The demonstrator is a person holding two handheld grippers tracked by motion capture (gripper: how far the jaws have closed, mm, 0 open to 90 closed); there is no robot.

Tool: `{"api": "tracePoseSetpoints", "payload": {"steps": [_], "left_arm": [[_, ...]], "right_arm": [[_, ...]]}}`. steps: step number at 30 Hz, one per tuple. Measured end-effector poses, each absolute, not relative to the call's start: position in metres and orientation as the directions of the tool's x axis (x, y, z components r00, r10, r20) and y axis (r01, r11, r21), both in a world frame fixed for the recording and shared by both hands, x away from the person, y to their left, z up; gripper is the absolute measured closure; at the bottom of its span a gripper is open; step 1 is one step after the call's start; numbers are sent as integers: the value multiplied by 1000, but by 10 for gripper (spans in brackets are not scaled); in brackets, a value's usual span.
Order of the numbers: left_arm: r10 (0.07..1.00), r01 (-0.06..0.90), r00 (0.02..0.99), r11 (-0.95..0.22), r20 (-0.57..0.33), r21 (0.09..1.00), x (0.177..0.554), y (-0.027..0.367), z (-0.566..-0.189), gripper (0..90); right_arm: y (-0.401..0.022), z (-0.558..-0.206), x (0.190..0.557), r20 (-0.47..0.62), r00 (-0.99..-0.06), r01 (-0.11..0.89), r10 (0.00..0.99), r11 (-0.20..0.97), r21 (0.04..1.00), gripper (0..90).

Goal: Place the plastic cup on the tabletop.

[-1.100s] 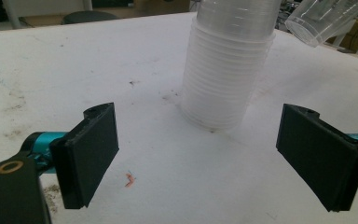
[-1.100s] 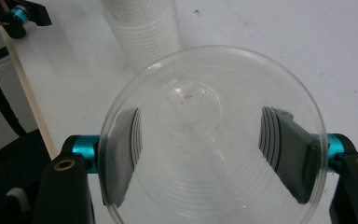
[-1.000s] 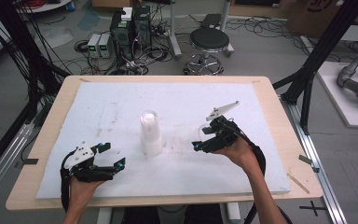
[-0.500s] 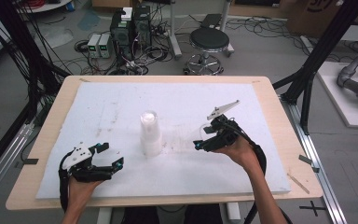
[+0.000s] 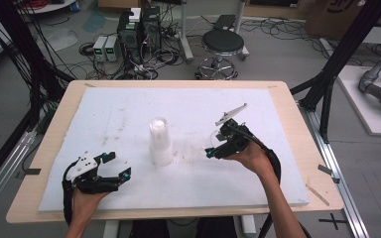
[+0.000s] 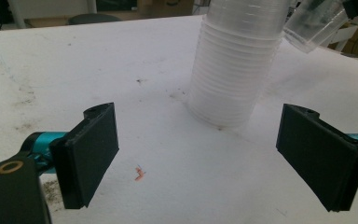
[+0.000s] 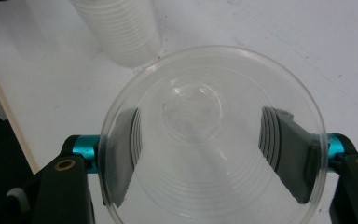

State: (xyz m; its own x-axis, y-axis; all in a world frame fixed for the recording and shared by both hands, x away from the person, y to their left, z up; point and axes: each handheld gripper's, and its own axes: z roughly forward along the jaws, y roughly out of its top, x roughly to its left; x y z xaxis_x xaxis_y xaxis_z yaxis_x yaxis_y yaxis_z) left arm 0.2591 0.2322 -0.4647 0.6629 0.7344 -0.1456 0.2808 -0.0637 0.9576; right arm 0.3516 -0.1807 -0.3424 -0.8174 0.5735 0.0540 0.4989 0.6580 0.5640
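Observation:
A tall stack of clear plastic cups (image 5: 159, 141) stands upside down in the middle of the white foam board (image 5: 129, 109). To its right, my right gripper (image 5: 213, 147) is shut on a single clear cup (image 7: 209, 116), with the pads pressing its sides and its mouth facing the camera. The stack (image 7: 119, 28) rises just beyond that cup. At the near left, my left gripper (image 5: 117, 165) lies open and holds nothing. Its jaws (image 6: 205, 158) point at the stack (image 6: 235, 70), which stands well ahead of them. The held cup (image 6: 314, 25) hangs tilted at the top right.
The foam board covers most of a wooden table (image 5: 297, 124), leaving a bare wood margin. A small red scrap (image 6: 140, 174) lies on the board ahead of the left jaws. Beyond the far edge are a stool (image 5: 223, 44) and electronics boxes (image 5: 139, 25) on the floor.
The right gripper with its cup has edged slightly left, toward the stack. The left gripper has stayed where it was.

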Motion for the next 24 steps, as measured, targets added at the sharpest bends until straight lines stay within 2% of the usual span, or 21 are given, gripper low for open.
{"api": "tracePoseSetpoints", "payload": {"steps": [24], "left_arm": [[731,294,666,-76,-147,953,262,232,-465,128]], "right_arm": [[-147,-373,373,6,-837,502,548,763,407,299]]}}
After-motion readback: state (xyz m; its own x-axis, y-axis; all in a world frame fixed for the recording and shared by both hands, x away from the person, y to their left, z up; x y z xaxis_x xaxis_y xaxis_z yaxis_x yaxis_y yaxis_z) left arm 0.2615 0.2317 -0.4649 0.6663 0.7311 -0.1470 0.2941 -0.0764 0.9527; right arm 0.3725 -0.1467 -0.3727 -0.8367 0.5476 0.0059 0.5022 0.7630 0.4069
